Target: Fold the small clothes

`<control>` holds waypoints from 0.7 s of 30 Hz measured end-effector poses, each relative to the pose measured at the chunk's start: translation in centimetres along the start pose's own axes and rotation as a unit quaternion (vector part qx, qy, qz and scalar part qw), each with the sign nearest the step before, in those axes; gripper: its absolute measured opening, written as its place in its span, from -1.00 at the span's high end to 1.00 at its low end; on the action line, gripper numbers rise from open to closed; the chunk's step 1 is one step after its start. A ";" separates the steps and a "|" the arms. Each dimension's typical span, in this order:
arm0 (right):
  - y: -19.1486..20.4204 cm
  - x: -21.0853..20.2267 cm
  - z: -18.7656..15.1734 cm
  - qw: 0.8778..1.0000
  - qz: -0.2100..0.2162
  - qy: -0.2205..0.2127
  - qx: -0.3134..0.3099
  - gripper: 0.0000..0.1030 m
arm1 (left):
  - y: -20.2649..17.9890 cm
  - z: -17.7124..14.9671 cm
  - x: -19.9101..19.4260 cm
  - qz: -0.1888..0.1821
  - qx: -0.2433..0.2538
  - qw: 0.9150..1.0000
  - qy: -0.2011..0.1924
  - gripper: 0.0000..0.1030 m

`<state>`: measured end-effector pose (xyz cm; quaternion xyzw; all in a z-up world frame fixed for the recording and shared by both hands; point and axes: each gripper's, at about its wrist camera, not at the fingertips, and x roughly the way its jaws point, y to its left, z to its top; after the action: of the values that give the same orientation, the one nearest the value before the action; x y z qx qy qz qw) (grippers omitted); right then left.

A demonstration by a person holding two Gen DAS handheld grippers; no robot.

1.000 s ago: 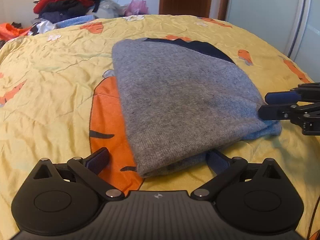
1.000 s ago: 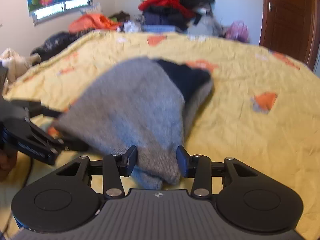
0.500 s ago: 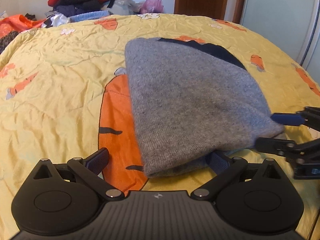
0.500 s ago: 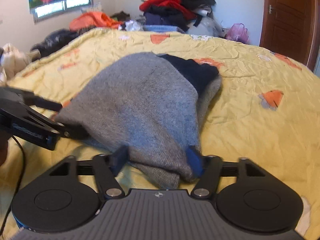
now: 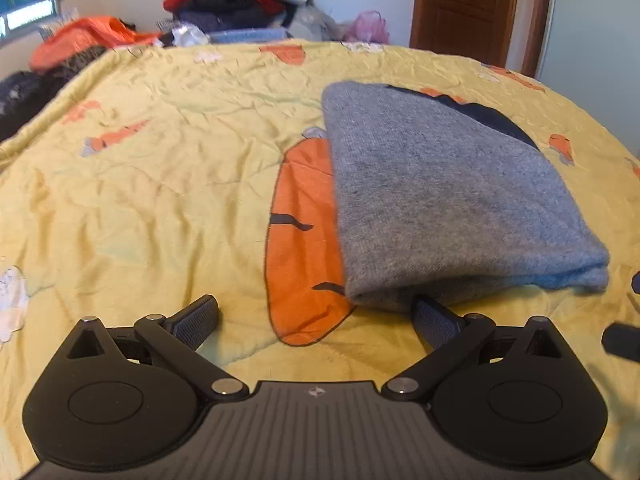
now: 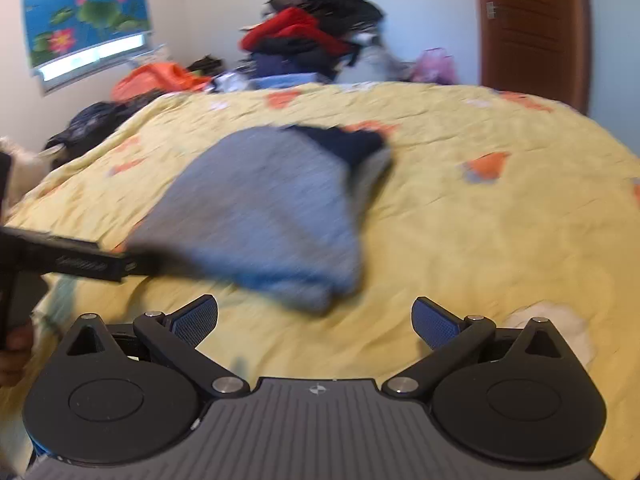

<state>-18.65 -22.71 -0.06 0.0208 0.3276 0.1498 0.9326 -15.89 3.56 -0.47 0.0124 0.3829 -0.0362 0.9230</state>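
now the folded grey sweater (image 5: 448, 200) lies flat on the yellow carrot-print bedspread (image 5: 160, 200), toward two o'clock in the left wrist view, a dark navy part showing at its far edge. the left gripper (image 5: 316, 318) is spread wide and holds nothing, its right finger at the sweater's near hem. the right gripper (image 6: 316, 316) is also wide open and empty, the sweater at eleven o'clock beyond it.

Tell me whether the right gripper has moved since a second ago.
Yes. The right gripper has opened and backed away from the folded grey sweater: earlier its fingers flanked the near corner, now yellow bedspread shows between them.
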 end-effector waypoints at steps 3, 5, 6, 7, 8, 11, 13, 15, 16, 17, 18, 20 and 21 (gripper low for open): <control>2.3 0.3 -0.4 1.000 -0.001 0.004 -0.016 -0.99 | 0.0 -0.5 -0.3 0.004 -0.008 1.000 -0.014 -1.00; 3.7 0.7 -0.5 1.000 -0.013 0.001 -0.028 -0.99 | -0.2 -0.6 -0.4 0.011 -0.008 1.000 -0.017 -1.00; 4.3 0.9 -0.4 0.999 -0.020 0.002 -0.032 -0.99 | -0.3 -0.8 -0.4 0.012 -0.006 1.000 -0.019 -1.00; 4.7 1.2 -0.4 0.999 -0.028 0.002 -0.036 -0.99 | -0.3 -0.8 -0.4 0.011 -0.009 1.000 -0.021 -1.00; 5.0 1.4 -0.3 0.998 -0.042 0.000 -0.036 -0.99 | -0.2 -0.9 -0.6 0.010 -0.013 1.000 -0.021 -1.00; 5.0 2.6 0.0 0.998 -0.052 0.020 -0.030 -0.99 | -0.4 -1.0 -1.0 0.008 -0.025 1.000 -0.017 -1.00; 4.9 3.2 0.2 0.998 -0.046 0.030 -0.024 -0.99 | -1.0 -1.2 -0.9 0.014 -0.012 1.000 -0.017 -1.00; 4.9 3.5 0.2 0.997 -0.059 0.035 -0.021 -1.00 | -1.3 -1.5 -0.9 0.015 -0.007 1.000 -0.025 -1.00; 4.9 3.6 0.3 0.997 -0.067 0.035 -0.019 -1.00 | -1.2 -1.5 -0.9 0.014 -0.009 1.000 -0.026 -1.00; 4.9 3.7 0.3 0.997 -0.068 0.035 -0.018 -1.00 | -1.2 -1.4 -0.9 0.013 -0.006 1.000 -0.025 -1.00; 5.0 3.8 0.3 0.997 -0.070 0.036 -0.020 -1.00 | -1.1 -1.4 -0.8 0.009 -0.005 1.000 -0.025 -1.00; 4.9 4.1 0.4 0.996 -0.074 0.036 -0.021 -1.00 | -1.1 -1.3 -0.7 0.006 0.000 1.000 -0.024 -1.00; 4.9 4.2 0.4 0.996 -0.076 0.035 -0.020 -1.00 | -1.0 -1.3 -0.7 0.005 0.000 1.000 -0.025 -1.00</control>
<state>-16.56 -16.81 -1.58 -0.0283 0.3579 0.0855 0.9294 -17.40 2.69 -0.93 0.0128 0.3592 -0.0321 0.9326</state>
